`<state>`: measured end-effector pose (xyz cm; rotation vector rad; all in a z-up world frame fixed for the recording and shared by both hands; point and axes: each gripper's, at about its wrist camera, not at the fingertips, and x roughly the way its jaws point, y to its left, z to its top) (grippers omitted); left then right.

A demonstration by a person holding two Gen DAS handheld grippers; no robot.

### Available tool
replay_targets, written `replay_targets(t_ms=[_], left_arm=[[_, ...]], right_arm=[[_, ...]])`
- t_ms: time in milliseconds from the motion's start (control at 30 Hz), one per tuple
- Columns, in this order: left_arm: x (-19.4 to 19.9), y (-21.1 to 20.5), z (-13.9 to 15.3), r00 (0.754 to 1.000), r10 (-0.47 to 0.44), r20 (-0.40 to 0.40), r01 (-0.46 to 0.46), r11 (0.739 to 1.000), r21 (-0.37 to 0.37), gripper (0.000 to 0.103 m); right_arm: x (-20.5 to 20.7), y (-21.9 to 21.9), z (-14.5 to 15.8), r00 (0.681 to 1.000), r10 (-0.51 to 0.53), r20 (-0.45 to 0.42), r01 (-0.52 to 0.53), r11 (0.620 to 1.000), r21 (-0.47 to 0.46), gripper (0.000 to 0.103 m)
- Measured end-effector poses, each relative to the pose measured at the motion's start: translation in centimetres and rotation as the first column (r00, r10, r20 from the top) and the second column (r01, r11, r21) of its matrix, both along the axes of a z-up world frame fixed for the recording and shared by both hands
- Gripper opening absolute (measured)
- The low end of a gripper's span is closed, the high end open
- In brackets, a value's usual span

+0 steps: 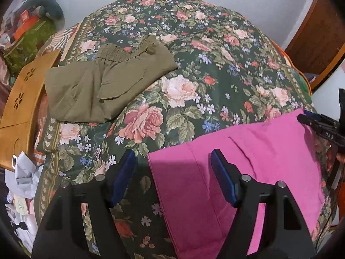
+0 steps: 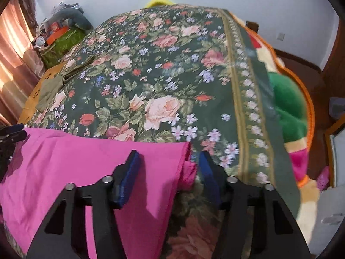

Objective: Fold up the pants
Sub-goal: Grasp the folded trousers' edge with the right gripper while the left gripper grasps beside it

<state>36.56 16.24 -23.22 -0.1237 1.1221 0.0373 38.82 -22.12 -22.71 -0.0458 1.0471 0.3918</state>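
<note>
The pink pants (image 1: 248, 151) lie across the bed's (image 1: 215, 54) near edge; both claws, left (image 1: 172, 161) and right (image 2: 169, 161), spread over their ends.

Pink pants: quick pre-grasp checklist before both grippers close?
1. pink pants flat on floral bedspread: ok.
2. left gripper straddles the pants' left edge, jaws open: ok.
3. right gripper straddles the right edge, pads not pressing: ok.
4. Both layers between the right jaws: cannot tell.
5. olive pants clear of the fold area: ok.
6. Near hem aligned: cannot tell.
</note>
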Motion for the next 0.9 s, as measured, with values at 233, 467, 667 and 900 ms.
replay_targets(t_ms=[233, 467, 667, 900], left_arm=[[-0.5, -0.4, -1.3, 0.999, -0.031, 0.013, 0.031, 0.999, 0.034, 0.069], [-1.3, -0.2, -1.1, 0.999, 0.0, 0.041, -0.003, 0.998, 0.07, 0.054], [-1.9, 1.0, -1.5, 0.994, 0.098, 0.037, -0.103, 0.982, 0.157, 0.042], [-3.3, 3.4, -0.7, 0.993, 0.116, 0.032, -0.117, 0.992, 0.05, 0.043]], right_arm=[[-0.2, 0.5, -0.6, 0.999, 0.047, 0.012, -0.047, 0.998, -0.035, 0.012], [-0.4, 0.7, -1.0, 0.998, 0.048, 0.037, -0.046, 0.997, -0.066, 0.008], [-0.6, 1.5, -1.2, 0.996, 0.054, 0.071, -0.043, 0.989, -0.141, 0.007], [-0.5, 1.6, -1.0, 0.997, 0.041, 0.066, -0.031, 0.989, -0.143, 0.008]])
